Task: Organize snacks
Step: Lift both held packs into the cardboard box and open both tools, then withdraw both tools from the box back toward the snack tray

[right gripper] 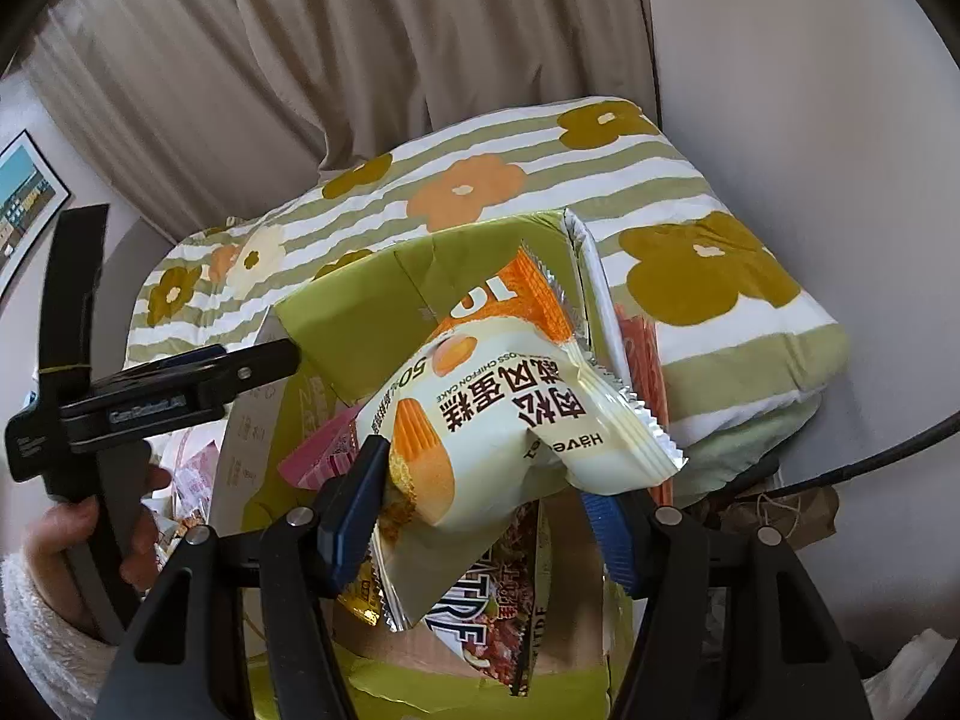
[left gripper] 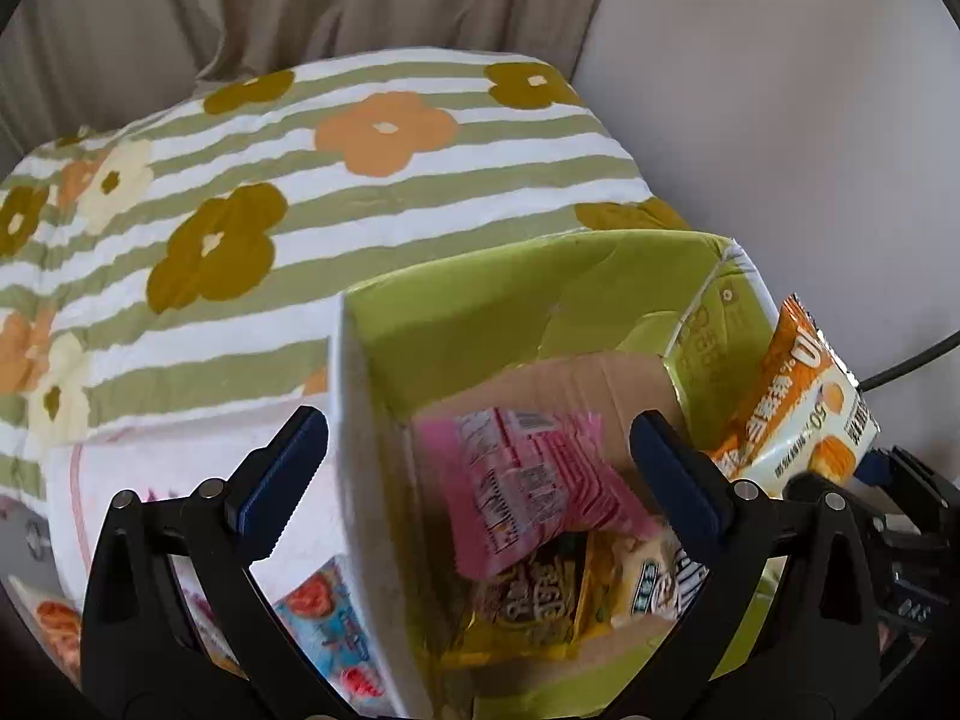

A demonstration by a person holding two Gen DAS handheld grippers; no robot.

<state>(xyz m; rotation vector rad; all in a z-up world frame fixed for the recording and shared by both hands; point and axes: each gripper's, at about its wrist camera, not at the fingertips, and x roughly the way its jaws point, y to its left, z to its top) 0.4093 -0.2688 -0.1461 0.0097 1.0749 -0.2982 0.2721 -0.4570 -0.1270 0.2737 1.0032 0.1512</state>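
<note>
- Beige curtain [right gripper: 288, 54]: hangs behind the carton, across the back of both views.
- Flower-print striped quilt [left gripper: 336, 180]: green-and-white bedding with orange, olive and cream blossoms, lying behind and to the left of the carton.
- Green cardboard carton [left gripper: 480, 306]: open-topped, lime-green inside with a brown cardboard flap showing; the landmark for this list. It sits on the bedding, with one white-edged wall between the left tongs' fingers.
- Chiffon cake packet [right gripper: 516, 414]: cream and orange wrapper with crimped foil ends, held tilted above the carton's open top, not yet resting inside.
- Pink snack packet [left gripper: 534, 492]: lies inside the carton, on top of the other packets.
- Yellow snack packet [left gripper: 528, 612]: inside the carton, partly under the pink one.
- Blue-and-red snack packet [left gripper: 324, 618]: outside the carton, just beside its left wall.
- Right tongs [right gripper: 492, 510]: clamped on the lower end of the chiffon cake packet, over the carton.
- Left tongs [left gripper: 474, 480]: spread wide, straddling the carton's left wall, one finger outside, one inside, gripping nothing.
</note>
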